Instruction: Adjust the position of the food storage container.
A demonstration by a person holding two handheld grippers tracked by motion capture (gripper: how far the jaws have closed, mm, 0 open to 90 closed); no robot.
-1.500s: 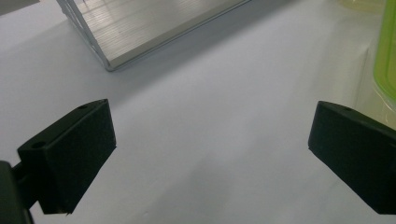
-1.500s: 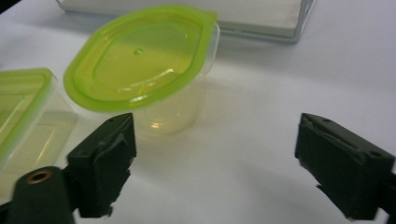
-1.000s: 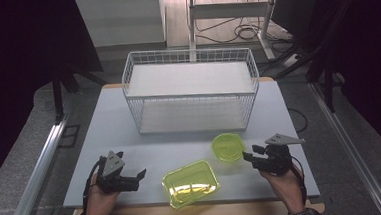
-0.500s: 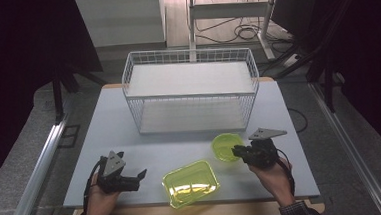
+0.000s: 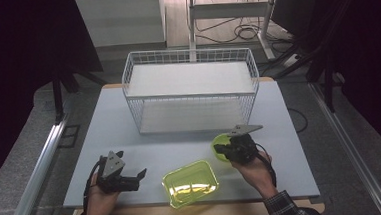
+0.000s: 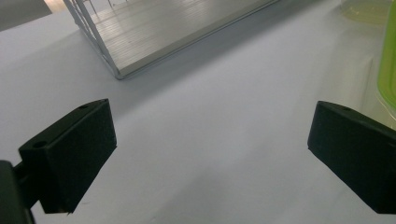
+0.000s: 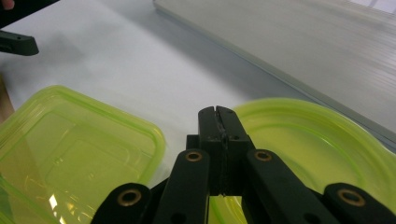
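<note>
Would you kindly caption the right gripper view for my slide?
Right gripper, jaws shut, at the round green bowl's rim, beside a rectangular green container.

Round bowl: see-through yellow-green plastic; small and round with a wide rim; sits right way up, open side up; lies on the bench near the right front corner of the wire basket; the right gripper is at its near edge with jaws pressed together on the rim, as the right gripper view shows

Square tub: same see-through yellow-green plastic; a flat box shape with round corners; open side up and turned a bit crooked; lies near the front edge of the bench, just beside the round bowl, on its left and closer to the person
</note>
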